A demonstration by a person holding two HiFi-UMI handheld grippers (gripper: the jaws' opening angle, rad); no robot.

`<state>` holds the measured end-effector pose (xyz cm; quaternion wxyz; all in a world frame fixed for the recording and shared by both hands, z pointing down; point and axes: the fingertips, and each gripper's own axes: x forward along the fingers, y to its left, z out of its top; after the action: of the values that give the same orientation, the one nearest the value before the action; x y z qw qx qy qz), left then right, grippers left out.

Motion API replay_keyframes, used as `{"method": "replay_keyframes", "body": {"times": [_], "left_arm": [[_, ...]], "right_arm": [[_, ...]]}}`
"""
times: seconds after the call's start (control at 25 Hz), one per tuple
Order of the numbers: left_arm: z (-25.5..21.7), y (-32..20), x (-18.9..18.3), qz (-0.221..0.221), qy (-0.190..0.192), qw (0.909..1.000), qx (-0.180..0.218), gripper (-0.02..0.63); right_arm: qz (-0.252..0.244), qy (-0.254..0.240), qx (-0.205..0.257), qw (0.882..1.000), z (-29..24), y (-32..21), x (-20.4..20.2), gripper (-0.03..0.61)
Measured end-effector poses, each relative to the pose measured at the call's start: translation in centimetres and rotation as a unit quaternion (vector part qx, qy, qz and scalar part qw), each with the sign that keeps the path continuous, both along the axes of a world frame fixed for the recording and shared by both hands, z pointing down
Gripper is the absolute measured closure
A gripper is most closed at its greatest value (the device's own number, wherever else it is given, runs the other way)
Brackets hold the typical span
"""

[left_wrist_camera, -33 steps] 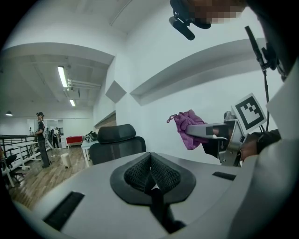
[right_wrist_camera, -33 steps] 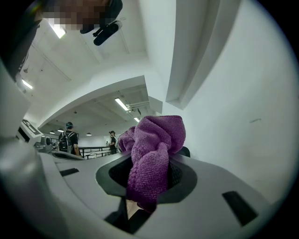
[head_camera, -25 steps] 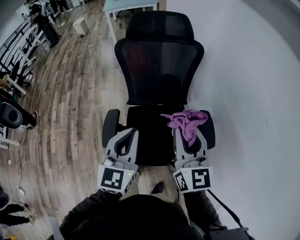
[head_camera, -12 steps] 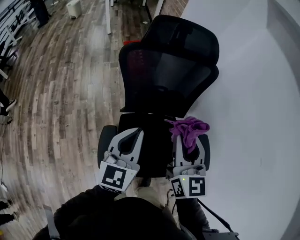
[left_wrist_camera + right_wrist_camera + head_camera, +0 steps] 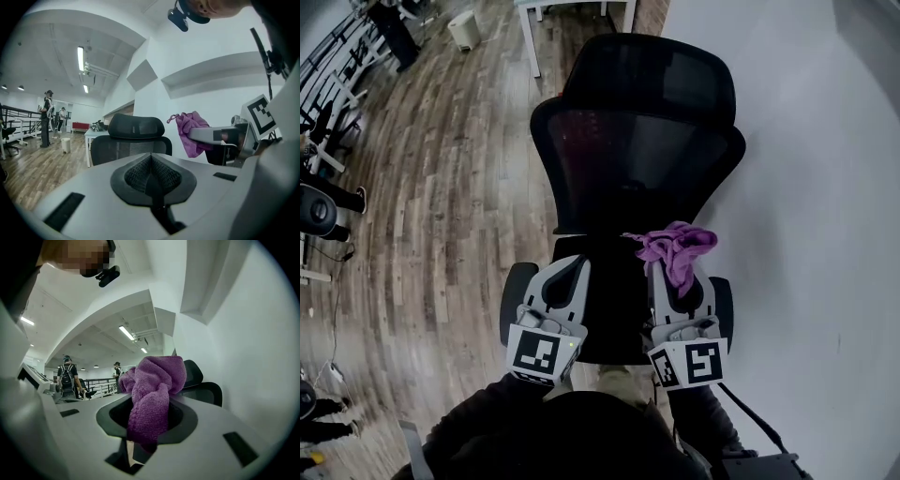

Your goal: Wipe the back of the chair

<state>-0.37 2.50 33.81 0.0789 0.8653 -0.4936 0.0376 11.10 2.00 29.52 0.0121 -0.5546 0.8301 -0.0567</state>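
The right gripper (image 5: 673,277) clamps a purple cloth (image 5: 677,247) just before the office chair's mesh back (image 5: 637,159). The left gripper (image 5: 574,270) is closed, empty.

The chair (image 5: 633,159) back is black woven mesh, matt, and the cloth (image 5: 677,249) is purple with a nubbly pile (towel-like, no shine). The left gripper (image 5: 572,272) and right gripper (image 5: 680,281) are smooth matt grey plastic with black cross-hatched pads (image 5: 136,176), the floor (image 5: 441,187) is faintly glossy wood plank, and the wall (image 5: 806,234) smooth matt white
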Motion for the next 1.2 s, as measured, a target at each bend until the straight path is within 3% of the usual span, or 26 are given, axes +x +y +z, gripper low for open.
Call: {"method": "replay_keyframes", "body": {"times": [0.16, 0.4, 0.64, 0.88, 1.2], "left_arm": [[0.1, -0.3, 2.9, -0.004, -0.024, 0.9997, -0.002, 0.604], [-2.7, 0.0, 7.1, -0.008, -0.027, 0.9996, 0.009, 0.604], [-5.0, -0.7, 8.0, -0.017, -0.029, 0.9988, 0.035, 0.604], [-6.4, -2.3, 6.0, -0.021, -0.037, 0.9975, 0.057, 0.604], [-5.1, -5.9, 1.9, 0.019, -0.037, 0.9973, 0.06, 0.604]], "right_arm": [[-0.011, -0.023, -0.005, 1.0, 1.0, 0.0, 2.4, 0.465], [-0.027, -0.036, 0.003, 0.999, 0.2, 0.3, 5.7, 0.465], [-0.03, -0.029, 0.025, 0.999, -1.3, -0.9, 6.8, 0.465], [-0.025, -0.039, 0.039, 0.998, -2.4, -2.6, 5.2, 0.465], [0.029, -0.04, 0.023, 0.999, -0.1, -6.5, 2.2, 0.465]]}}
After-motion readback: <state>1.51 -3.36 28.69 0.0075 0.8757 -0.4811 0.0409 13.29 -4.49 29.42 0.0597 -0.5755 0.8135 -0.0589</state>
